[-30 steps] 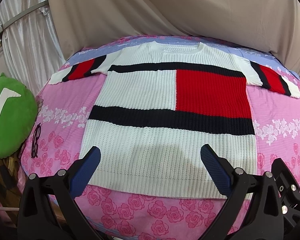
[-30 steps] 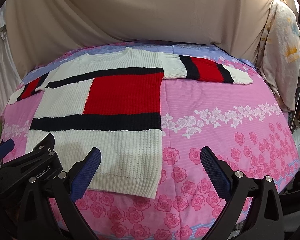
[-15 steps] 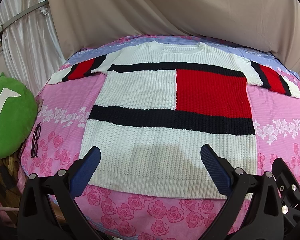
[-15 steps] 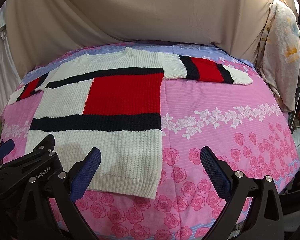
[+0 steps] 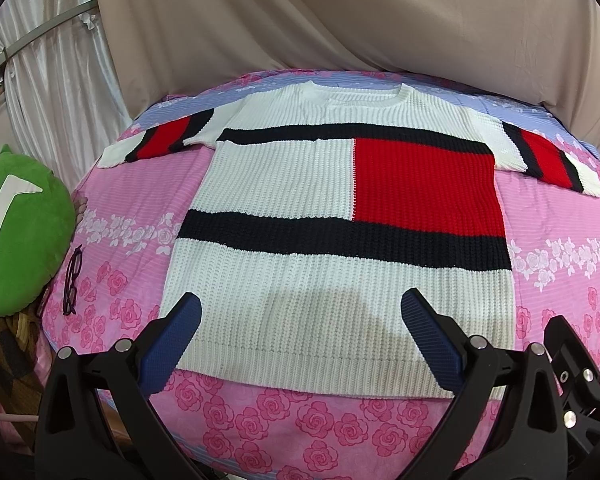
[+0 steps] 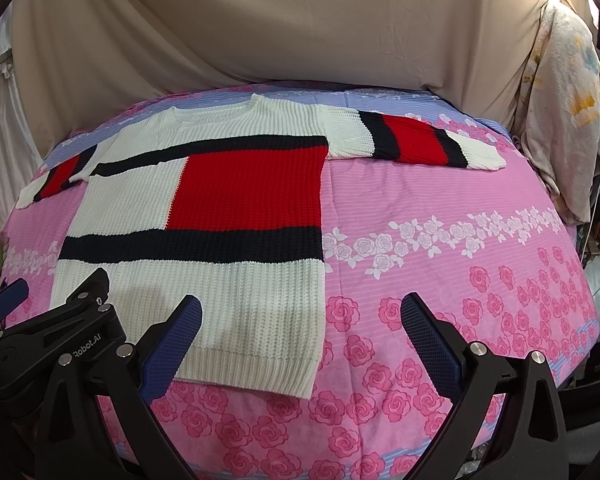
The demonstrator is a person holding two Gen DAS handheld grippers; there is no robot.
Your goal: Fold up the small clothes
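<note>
A white knit sweater with black bands and a red block lies flat, front up, sleeves spread, on a pink rose-print bedsheet. It also shows in the right wrist view. My left gripper is open and empty, above the sweater's bottom hem. My right gripper is open and empty, over the hem's right corner and the sheet beside it. The left gripper's body shows at the lower left of the right wrist view.
A green plush cushion sits at the bed's left edge, with purple glasses on the sheet beside it. A beige curtain hangs behind the bed. A pale floral cloth hangs at the far right.
Both grippers have stayed nearly still; the view shifts only very slightly. The sweater has not moved.
</note>
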